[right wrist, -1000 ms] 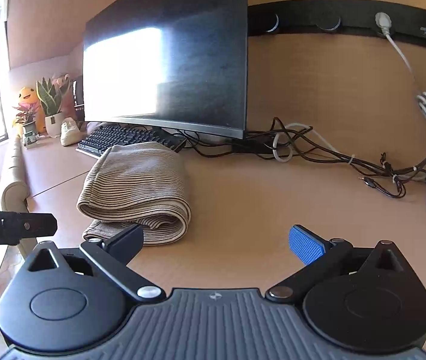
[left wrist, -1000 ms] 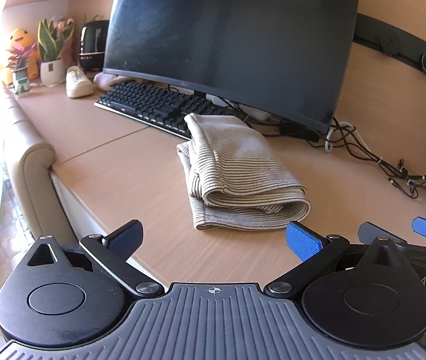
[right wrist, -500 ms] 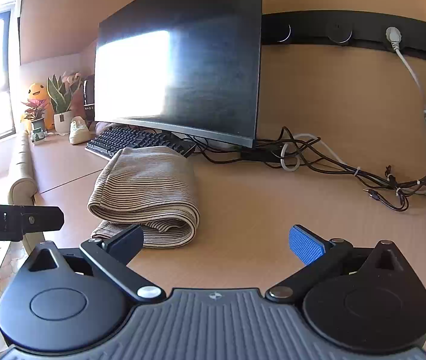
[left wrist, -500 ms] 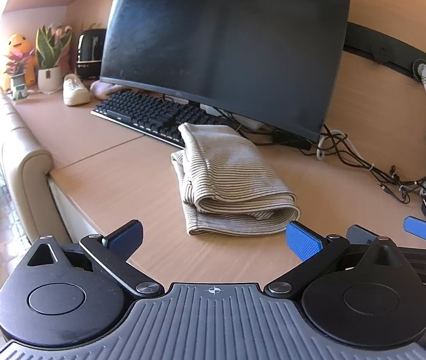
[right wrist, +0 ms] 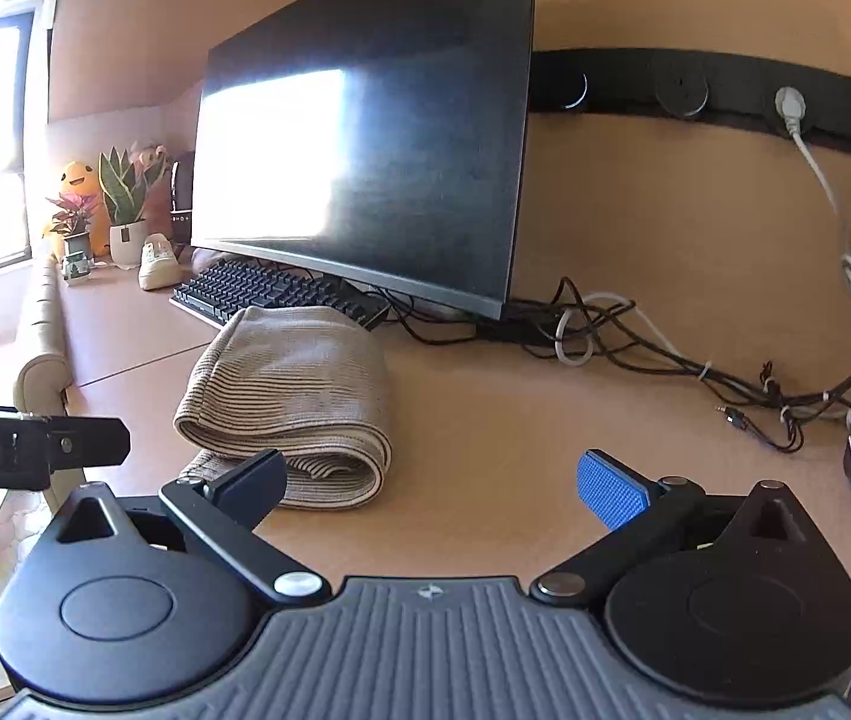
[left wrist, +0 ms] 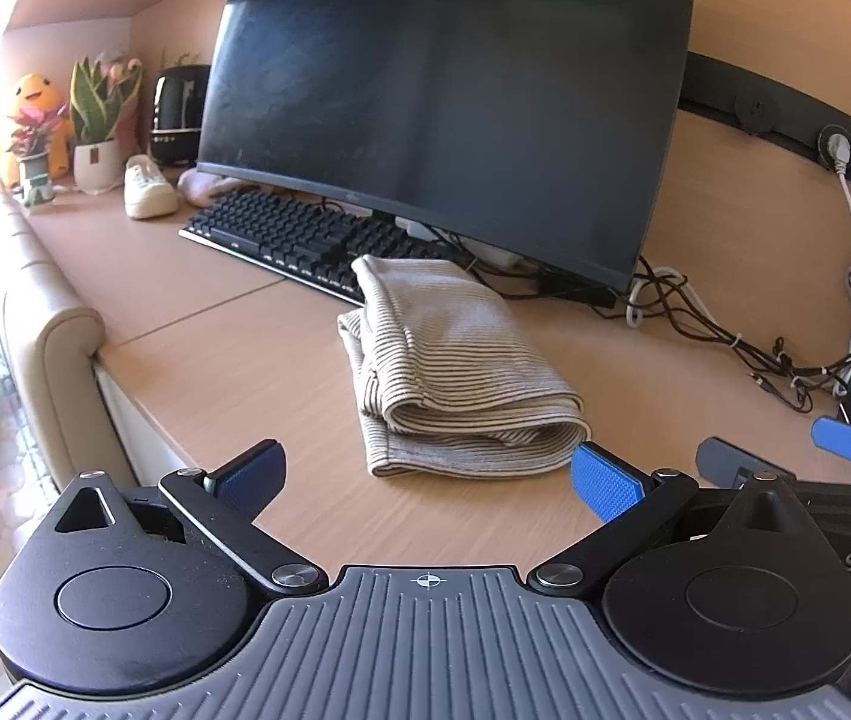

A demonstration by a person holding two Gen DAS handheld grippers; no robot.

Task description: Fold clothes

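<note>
You hold both tongs released and empty: the left gripper [left wrist: 428, 474] and right gripper [right wrist: 431, 477] hover near the desk's [left wrist: 233, 360] front edge. The folded striped garment [left wrist: 455, 372] lies mid-desk, its long axis running from the keyboard [left wrist: 299, 240] toward you, rolled fold end facing the front edge.

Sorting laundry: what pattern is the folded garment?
Beige with thin dark stripes, on the folded garment; clearest in the left wrist view.
</note>
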